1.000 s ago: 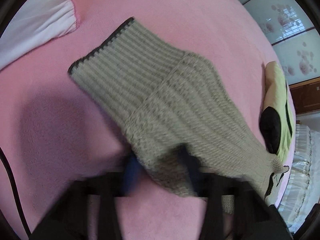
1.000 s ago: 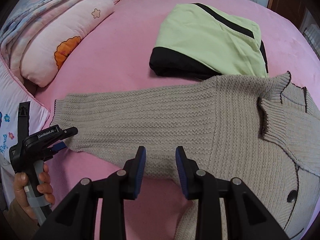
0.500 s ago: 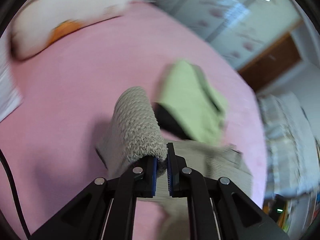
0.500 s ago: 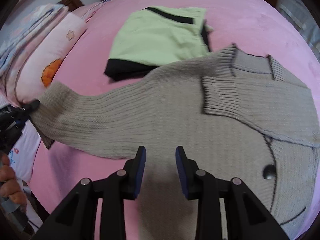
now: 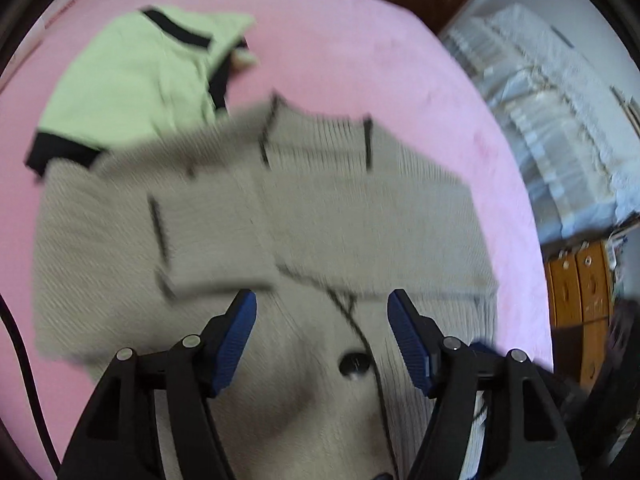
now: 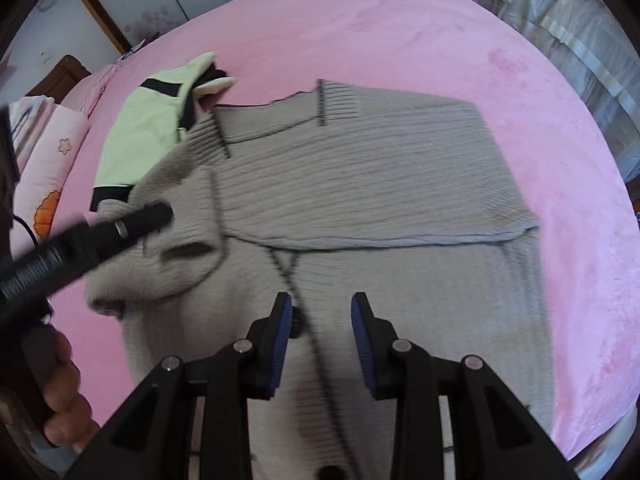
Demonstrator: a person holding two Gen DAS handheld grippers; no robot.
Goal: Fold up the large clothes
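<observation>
Beige ribbed-knit cardigan (image 6: 360, 184) is lying on pink bed cover (image 6: 400, 32); both sleeves sitting folded across chest, body fold pending; my left gripper (image 5: 322, 328) is opening, empty; right gripper (image 6: 322, 334) is hovering part-open, empty.

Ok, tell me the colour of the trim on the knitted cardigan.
Dark trim on the beige ribbed-knit cardigan; clearest in the right wrist view.

Bright daylight; left view motion-blurred, fisheye-warped edges.
</observation>
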